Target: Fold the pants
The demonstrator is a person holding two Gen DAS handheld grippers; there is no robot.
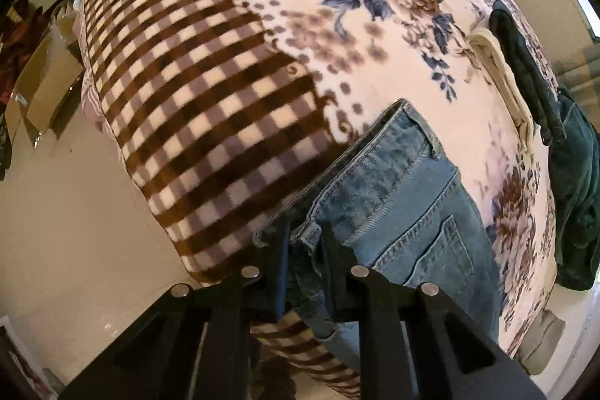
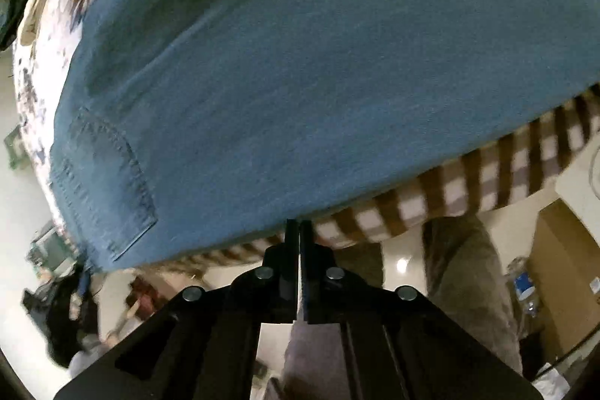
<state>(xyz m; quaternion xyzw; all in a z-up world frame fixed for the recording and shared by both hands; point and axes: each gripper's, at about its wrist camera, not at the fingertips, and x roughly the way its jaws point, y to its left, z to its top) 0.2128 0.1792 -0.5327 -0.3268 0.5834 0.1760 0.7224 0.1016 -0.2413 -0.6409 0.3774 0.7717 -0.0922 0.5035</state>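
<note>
Blue denim jeans (image 1: 405,197) lie on a bed with a floral and brown-checked blanket (image 1: 210,92). In the left wrist view my left gripper (image 1: 305,231) is shut on the waistband corner of the jeans near the bed's edge; a back pocket shows just beyond. In the right wrist view the jeans (image 2: 318,70) fill most of the frame, with a pocket (image 2: 108,182) at lower left. My right gripper (image 2: 299,225) has its jaws together at the near edge of the denim; whether cloth is pinched between them is hidden.
A dark green garment (image 1: 573,182) and a cream cloth (image 1: 502,77) lie at the bed's far right. The checked blanket edge (image 2: 468,190) hangs over a pale tiled floor (image 1: 75,212). Cardboard boxes (image 1: 41,77) stand on the left; my trouser leg (image 2: 465,272) is close by.
</note>
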